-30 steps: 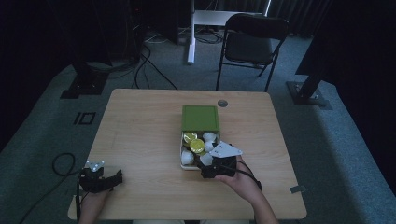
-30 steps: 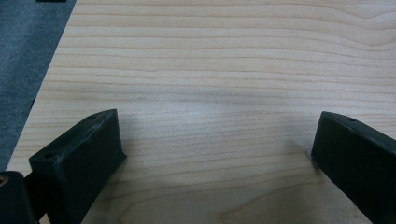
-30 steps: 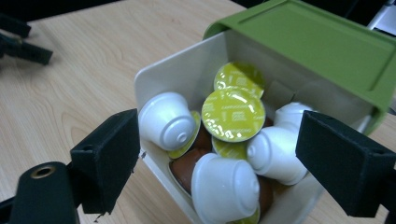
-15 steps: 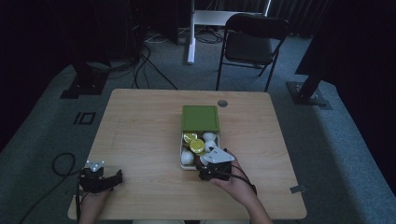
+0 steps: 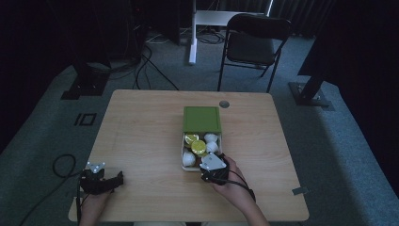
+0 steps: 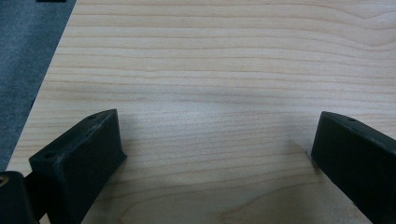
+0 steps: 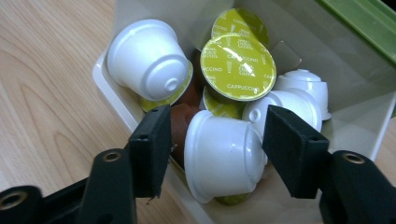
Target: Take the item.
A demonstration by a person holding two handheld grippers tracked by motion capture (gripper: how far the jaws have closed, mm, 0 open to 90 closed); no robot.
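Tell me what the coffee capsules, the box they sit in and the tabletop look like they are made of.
Capsules: bodies look like white moulded plastic, smooth with a soft sheen; lids seem to be yellow-green foil, glossy, with printed lettering. Box: pale walls, thin and matt, probably plastic, though card can't be ruled out; its green lid looks matt too. Tabletop: light wood grain, likely a smooth laminate or veneer.

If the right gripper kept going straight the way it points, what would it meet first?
Most likely the white capsule lying on its side between the right gripper's jaws, in the box of capsules.
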